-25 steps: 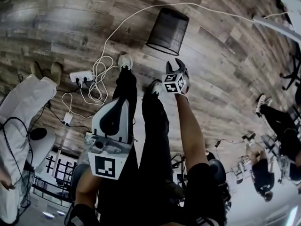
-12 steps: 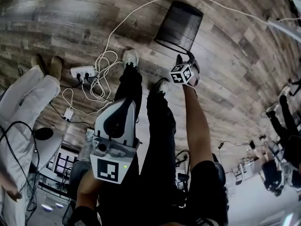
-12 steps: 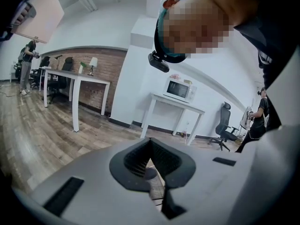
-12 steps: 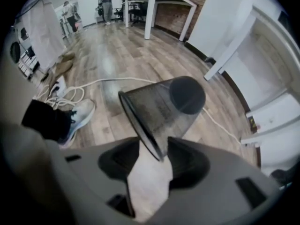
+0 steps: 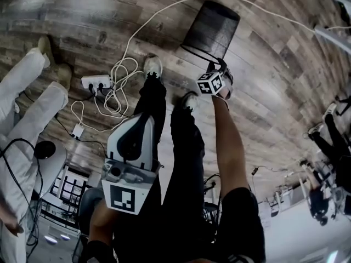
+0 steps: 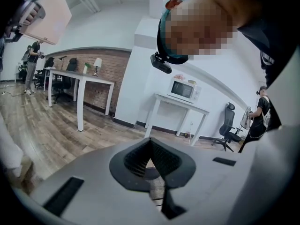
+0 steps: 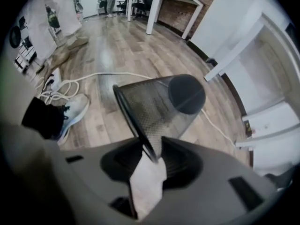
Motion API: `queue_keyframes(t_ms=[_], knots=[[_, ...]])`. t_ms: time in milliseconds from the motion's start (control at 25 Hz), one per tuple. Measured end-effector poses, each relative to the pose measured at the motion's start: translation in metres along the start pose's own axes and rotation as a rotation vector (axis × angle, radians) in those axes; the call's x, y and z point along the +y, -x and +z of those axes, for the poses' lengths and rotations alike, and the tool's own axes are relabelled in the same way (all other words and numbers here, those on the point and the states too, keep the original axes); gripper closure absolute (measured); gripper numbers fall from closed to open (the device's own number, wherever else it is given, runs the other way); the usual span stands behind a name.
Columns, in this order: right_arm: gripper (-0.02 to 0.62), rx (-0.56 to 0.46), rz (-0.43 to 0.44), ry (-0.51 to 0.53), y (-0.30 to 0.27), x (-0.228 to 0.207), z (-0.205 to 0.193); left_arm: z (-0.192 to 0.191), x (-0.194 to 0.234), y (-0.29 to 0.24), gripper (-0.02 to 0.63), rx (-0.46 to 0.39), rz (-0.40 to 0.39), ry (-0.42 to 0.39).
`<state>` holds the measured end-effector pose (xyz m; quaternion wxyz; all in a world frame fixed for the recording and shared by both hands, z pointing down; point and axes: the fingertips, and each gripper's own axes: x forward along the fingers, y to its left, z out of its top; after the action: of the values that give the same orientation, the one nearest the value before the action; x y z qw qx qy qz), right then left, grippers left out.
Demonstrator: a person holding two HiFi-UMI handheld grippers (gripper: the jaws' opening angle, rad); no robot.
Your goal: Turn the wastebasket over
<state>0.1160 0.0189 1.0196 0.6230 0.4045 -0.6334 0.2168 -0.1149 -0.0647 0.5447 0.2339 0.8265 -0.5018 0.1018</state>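
Observation:
The black mesh wastebasket (image 5: 211, 26) rests tilted on the wooden floor, its open rim towards me and its solid base (image 7: 186, 93) turned away. My right gripper (image 5: 217, 66) points steeply down at the near rim. In the right gripper view the rim (image 7: 140, 130) runs into the gap of the right gripper (image 7: 154, 156), whose jaws are closing, and the pads still stand apart from it. A pale patch shows between the jaws below the rim. My left gripper (image 5: 144, 117) hangs over my left leg, shut and empty, pointing out into the room (image 6: 151, 161).
A white cable (image 5: 131, 43) loops across the floor to a power strip (image 5: 94, 83) left of my shoes (image 5: 152, 66). A person in white trousers (image 5: 27, 114) stands at the left. White table legs (image 7: 154, 8) stand beyond the basket, and other people are at the far right.
My right gripper has dropped towards the basket and now has its jaws at the rim. The left gripper has sunk a little.

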Motion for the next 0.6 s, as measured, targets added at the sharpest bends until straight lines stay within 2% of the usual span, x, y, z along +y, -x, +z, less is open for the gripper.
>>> queue_keyframes(t_ms=[160,400,600], knots=[[0.478,-0.007,0.007,-0.057,0.004,-0.01,-0.007,0.004,0.002,0.001,0.574,-0.009,0.005,0.004],[0.516,-0.005,0.023,-0.241,0.014,-0.033,-0.007,0.006,0.0,0.005,0.574,-0.009,0.004,0.01],[0.528,-0.011,0.026,-0.346,0.019,-0.052,-0.005,0.01,-0.006,0.002,0.572,-0.01,-0.008,0.009]])
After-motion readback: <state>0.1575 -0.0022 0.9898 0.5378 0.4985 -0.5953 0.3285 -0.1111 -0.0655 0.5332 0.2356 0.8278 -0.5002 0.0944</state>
